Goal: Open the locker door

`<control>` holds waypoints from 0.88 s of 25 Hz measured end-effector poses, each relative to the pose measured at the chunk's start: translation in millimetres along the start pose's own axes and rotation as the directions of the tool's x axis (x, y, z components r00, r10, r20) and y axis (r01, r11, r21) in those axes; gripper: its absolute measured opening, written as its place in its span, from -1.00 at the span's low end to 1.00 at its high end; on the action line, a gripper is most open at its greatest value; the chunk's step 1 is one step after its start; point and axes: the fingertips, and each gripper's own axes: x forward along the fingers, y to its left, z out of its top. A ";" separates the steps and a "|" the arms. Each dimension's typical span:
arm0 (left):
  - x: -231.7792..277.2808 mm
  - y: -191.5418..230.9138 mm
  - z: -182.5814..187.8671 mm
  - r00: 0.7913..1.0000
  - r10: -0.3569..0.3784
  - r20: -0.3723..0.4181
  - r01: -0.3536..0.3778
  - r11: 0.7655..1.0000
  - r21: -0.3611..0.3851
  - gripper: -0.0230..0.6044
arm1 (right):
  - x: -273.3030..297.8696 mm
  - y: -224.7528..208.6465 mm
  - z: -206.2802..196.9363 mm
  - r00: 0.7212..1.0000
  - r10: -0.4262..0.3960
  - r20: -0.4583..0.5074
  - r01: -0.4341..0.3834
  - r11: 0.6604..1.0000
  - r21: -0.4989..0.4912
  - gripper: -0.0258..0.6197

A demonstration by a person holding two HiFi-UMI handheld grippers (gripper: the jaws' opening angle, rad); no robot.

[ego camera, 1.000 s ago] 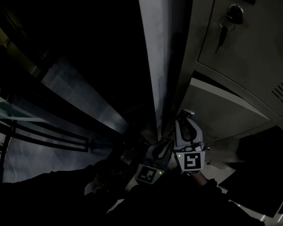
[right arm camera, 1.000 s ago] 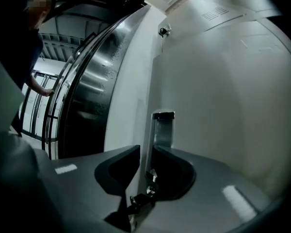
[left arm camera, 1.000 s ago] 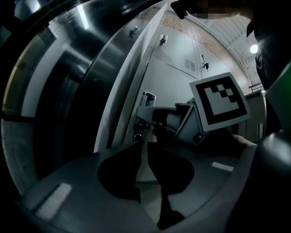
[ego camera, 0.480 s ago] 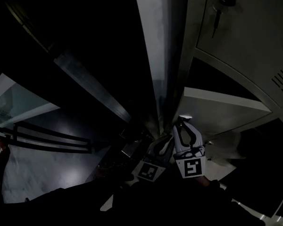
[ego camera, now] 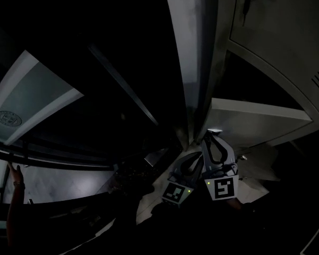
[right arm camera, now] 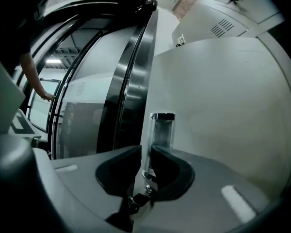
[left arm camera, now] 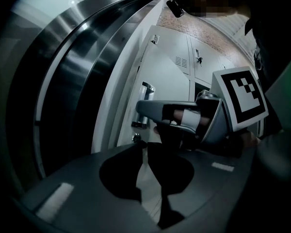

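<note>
The locker door [right arm camera: 223,96] I'm after is the pale low panel on the right. Its chrome handle [right arm camera: 162,127] stands upright near the door's left edge, just beside the steel column [right arm camera: 131,81]. My right gripper [right arm camera: 144,154] has that handle between its jaws, and they are closing. A second ago they stood wider, so the grasp is being made right now, though I can't yet see the pads pressing. In the head view the gripper has barely shifted from the door's edge. I take it the reach is finished and the pull comes next. A dark gap shows above the door's top edge, but I can't tell whether it's ajar. My left gripper [left arm camera: 144,146] waits just beside, jaws together on nothing.
</note>
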 end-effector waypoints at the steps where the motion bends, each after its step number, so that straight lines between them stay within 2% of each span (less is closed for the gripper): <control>1: -4.3 -1.4 -1.2 1.000 0.020 0.001 -0.020 1.000 0.002 -0.78 | -2.7 3.3 0.6 1.000 0.017 0.005 -0.017 1.000 0.002 -0.77; 4: -17.5 -7.1 -5.0 0.997 0.076 0.006 -0.076 0.997 0.000 -0.78 | -12.4 12.8 2.1 0.998 0.061 0.016 -0.061 0.998 0.015 -0.77; 14: -50.6 -20.9 -15.3 0.980 0.197 0.029 -0.197 0.980 -0.013 -0.78 | -39.3 22.5 3.2 0.991 0.129 0.024 -0.129 0.991 0.018 -0.77; 18: -64.2 -25.8 -20.5 0.980 0.200 0.015 -0.200 0.980 -0.008 -0.78 | -48.9 30.1 4.9 0.989 0.145 0.025 -0.145 0.989 0.023 -0.77; 22: -70.8 -34.0 -22.4 0.988 0.154 -0.001 -0.154 0.988 0.006 -0.78 | -64.5 34.8 7.8 0.991 0.130 0.034 -0.131 0.991 0.036 -0.77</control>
